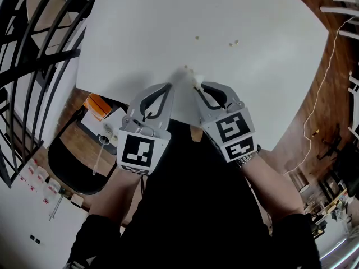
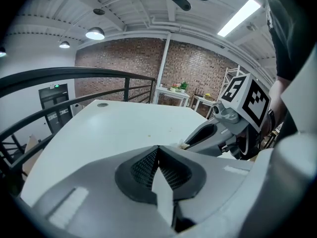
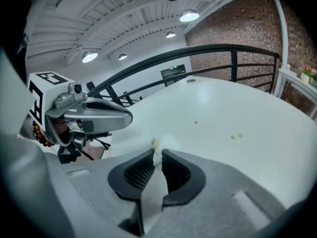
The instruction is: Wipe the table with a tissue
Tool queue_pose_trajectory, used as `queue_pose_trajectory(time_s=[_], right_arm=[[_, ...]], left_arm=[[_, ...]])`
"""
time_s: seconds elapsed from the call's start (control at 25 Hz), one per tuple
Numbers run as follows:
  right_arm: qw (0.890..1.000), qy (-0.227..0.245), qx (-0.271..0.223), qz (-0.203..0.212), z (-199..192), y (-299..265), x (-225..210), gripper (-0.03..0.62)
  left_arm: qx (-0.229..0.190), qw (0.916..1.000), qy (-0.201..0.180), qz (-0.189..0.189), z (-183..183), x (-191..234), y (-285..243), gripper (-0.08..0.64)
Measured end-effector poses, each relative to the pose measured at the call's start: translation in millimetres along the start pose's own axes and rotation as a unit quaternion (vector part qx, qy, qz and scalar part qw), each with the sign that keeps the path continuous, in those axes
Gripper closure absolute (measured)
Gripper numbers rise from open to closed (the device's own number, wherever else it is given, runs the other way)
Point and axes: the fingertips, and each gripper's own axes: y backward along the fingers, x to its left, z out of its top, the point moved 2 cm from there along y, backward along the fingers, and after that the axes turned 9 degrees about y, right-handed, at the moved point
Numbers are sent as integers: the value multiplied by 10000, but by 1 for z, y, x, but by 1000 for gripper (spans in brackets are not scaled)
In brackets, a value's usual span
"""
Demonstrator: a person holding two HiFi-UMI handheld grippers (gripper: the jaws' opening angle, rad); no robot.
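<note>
1. Our left tongs [image 2: 158, 150] are pinched together at the tips. A white strip of tissue [image 2: 162, 197] shows caught between their ribbed pads.
2. Our right tongs [image 3: 157, 151] are clamped on the tissue too, and a small crumpled tuft of it pokes out just past their tips.
3. In the head view we see both tongs side by side with their tips angled in toward each other. The tuft sits at the right tips, close beside the left ones.
4. Both pairs of tips hang over the near edge of the white surface [image 1: 235, 10]. We cannot tell whether the tissue touches it.
5. Each tool carries its marker cube behind the tongs, the left cube [image 1: 137, 153] and the right cube [image 1: 234, 133]. Our forearms run back from them toward the bottom of the head view.
6. Farther out on the surface lie a few pale crumbs [image 1: 233, 42], well apart from the tongs, and one more sits off to their left.
7. A black railing [image 1: 33, 49] curves round the left side of the surface.
8. A brick wall [image 2: 138, 68] stands behind the far edge, with ceiling lamps above it.
</note>
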Motion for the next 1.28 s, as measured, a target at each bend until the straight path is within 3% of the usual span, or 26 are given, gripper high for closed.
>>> queue_pose_trajectory(time_s=[0.56,1.28], right_arm=[[9973,-238,688,58,-18,-39,-13,561],[9971,-259,682,192,-6,-53,-11,563]], left_arm=[[150,9998,73,-55,-1,21,-14,543],[197,9997,118,-34,-4,30,-16,543]])
